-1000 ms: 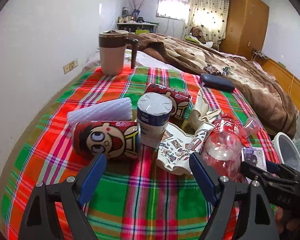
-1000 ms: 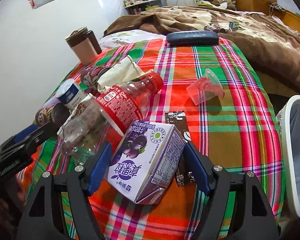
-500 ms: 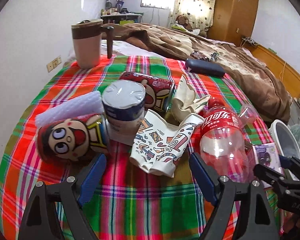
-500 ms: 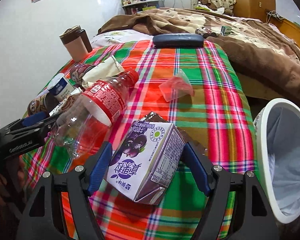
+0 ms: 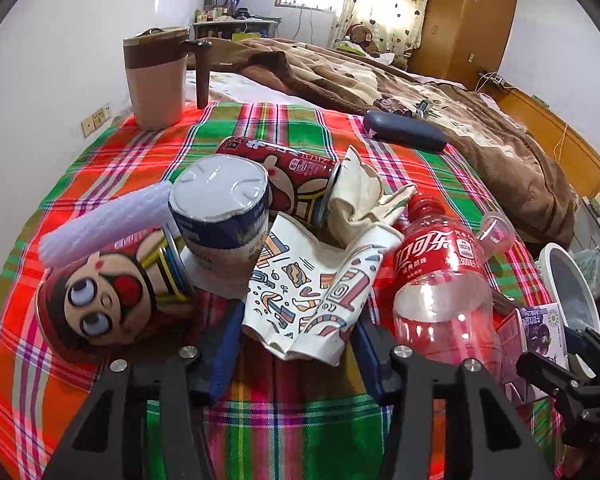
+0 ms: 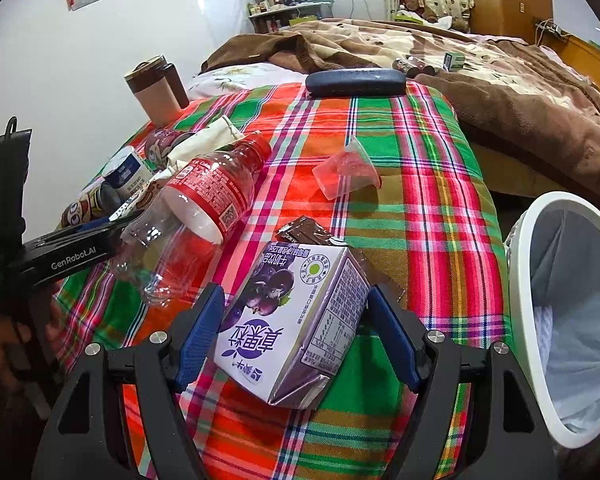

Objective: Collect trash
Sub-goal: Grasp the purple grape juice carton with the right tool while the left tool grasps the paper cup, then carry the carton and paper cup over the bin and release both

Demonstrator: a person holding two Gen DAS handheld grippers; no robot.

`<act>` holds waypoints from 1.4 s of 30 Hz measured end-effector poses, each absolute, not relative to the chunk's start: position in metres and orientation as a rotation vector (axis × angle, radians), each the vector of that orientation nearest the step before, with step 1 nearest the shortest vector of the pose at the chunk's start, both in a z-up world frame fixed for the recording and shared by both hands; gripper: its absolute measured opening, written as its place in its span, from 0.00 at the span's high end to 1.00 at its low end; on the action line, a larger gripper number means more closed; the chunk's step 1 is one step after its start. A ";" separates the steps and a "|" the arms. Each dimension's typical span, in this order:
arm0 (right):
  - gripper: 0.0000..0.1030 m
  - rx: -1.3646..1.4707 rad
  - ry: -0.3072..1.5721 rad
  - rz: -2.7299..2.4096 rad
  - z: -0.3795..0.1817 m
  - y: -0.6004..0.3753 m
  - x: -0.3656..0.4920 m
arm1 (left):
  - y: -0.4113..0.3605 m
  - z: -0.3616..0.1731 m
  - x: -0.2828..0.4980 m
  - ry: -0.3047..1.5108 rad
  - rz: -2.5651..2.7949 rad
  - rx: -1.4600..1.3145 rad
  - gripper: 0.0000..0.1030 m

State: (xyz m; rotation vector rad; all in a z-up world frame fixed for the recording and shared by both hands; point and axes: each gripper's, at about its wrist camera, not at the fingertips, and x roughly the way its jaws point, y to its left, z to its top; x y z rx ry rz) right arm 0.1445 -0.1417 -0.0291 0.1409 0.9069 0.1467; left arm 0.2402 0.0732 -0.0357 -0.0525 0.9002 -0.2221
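Note:
My left gripper (image 5: 298, 350) has closed in around a crushed patterned paper cup (image 5: 312, 300) on the plaid tablecloth; its blue pads sit at the cup's two sides. My right gripper (image 6: 296, 332) is shut on a purple juice carton (image 6: 296, 316) and holds it above the cloth, beside a white bin (image 6: 564, 312) with a liner on the right. An empty red-labelled bottle (image 5: 444, 280), two cartoon cans (image 5: 112, 300), a sealed cup (image 5: 224, 216), foam netting (image 5: 100, 228) and a crumpled wrapper (image 5: 360, 200) lie around the paper cup.
A brown mug (image 5: 160, 80) stands at the far left by the wall. A dark glasses case (image 5: 404, 132) lies at the far edge. A clear pink plastic cup (image 6: 348, 168) and a brown wrapper (image 6: 304, 234) lie mid-table. A bed with a brown blanket lies beyond.
My left gripper moved forward and right to the paper cup and its jaws narrowed around it. My right gripper lifted the carton and shifted right, bringing the bin closer.

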 end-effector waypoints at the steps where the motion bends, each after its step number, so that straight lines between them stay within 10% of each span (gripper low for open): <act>1: 0.27 0.139 0.905 0.148 -0.029 -0.142 0.144 | 0.074 -0.036 0.240 0.901 -0.223 -0.058 0.52; 8: 0.29 0.124 0.880 0.143 -0.029 -0.141 0.138 | 0.080 -0.029 0.226 0.865 -0.200 -0.095 0.53; 12: 0.50 0.174 0.826 0.167 -0.022 -0.149 0.132 | 0.083 -0.021 0.213 0.837 -0.190 -0.114 0.53; 33: 0.36 0.165 0.921 0.216 -0.043 -0.127 0.130 | 0.096 -0.022 0.174 0.828 -0.141 -0.154 0.53; 36: 0.61 0.169 0.884 0.224 -0.038 -0.129 0.125 | 0.094 -0.022 0.169 0.826 -0.145 -0.152 0.53; 42: 0.63 0.134 0.847 0.228 -0.033 -0.126 0.116 | 0.089 -0.016 0.158 0.805 -0.131 -0.136 0.53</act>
